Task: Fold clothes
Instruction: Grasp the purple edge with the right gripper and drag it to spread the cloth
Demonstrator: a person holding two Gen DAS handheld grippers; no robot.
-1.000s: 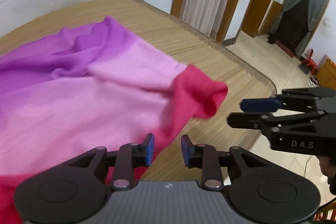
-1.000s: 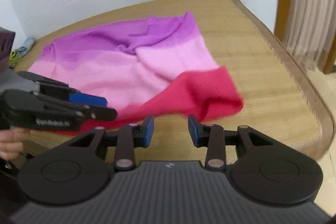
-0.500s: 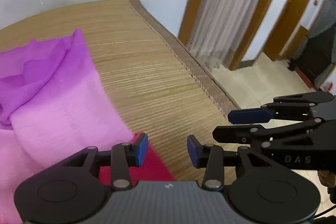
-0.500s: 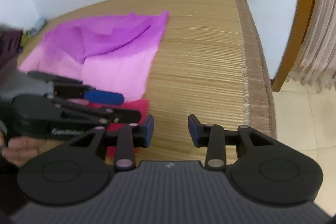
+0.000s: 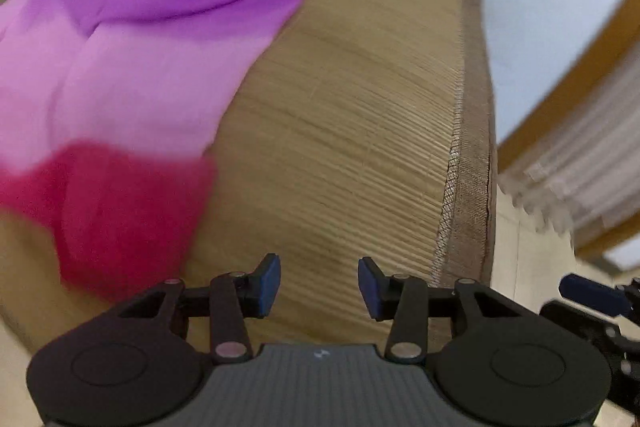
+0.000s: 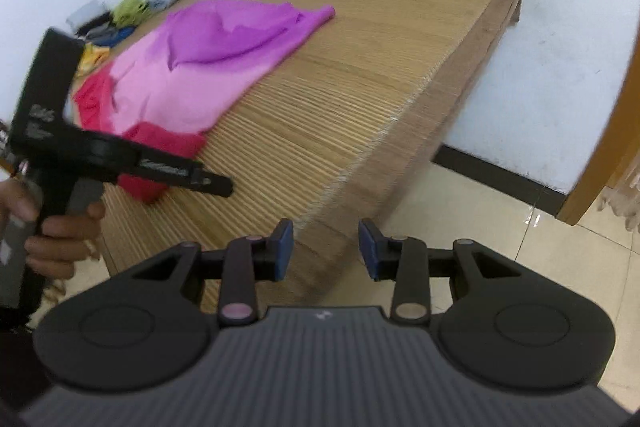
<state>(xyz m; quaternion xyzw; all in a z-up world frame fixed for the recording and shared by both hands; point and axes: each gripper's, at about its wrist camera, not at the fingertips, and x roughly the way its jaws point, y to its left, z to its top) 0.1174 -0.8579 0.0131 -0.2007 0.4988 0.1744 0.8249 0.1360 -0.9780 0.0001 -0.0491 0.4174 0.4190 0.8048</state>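
Note:
A cloth (image 5: 132,75) banded purple, pink and red lies spread on the bamboo mat (image 5: 340,131), its red end nearest me. My left gripper (image 5: 318,283) hovers open over bare mat just right of the red end, with nothing between its blue pads. In the right wrist view the cloth (image 6: 208,75) lies at the left, and a hand holds the left gripper (image 6: 208,183) beside its red corner. My right gripper (image 6: 326,249) hangs over the mat's near right edge, its empty jaws opening slightly. Its blue tip (image 5: 588,293) shows at the left wrist view's right edge.
The mat (image 6: 360,75) ends in a brown bound border (image 5: 468,187) on the right, with tiled floor (image 6: 500,227) below. Several crumpled clothes (image 6: 116,19) lie at the far corner by the white wall. A wooden door frame (image 6: 612,131) and a curtain (image 5: 580,155) stand to the right.
Both grippers have swept right along the mat's near edge, away from the cloth's red end. The left jaws now stand wider. The cloth has slid to the left of both views.

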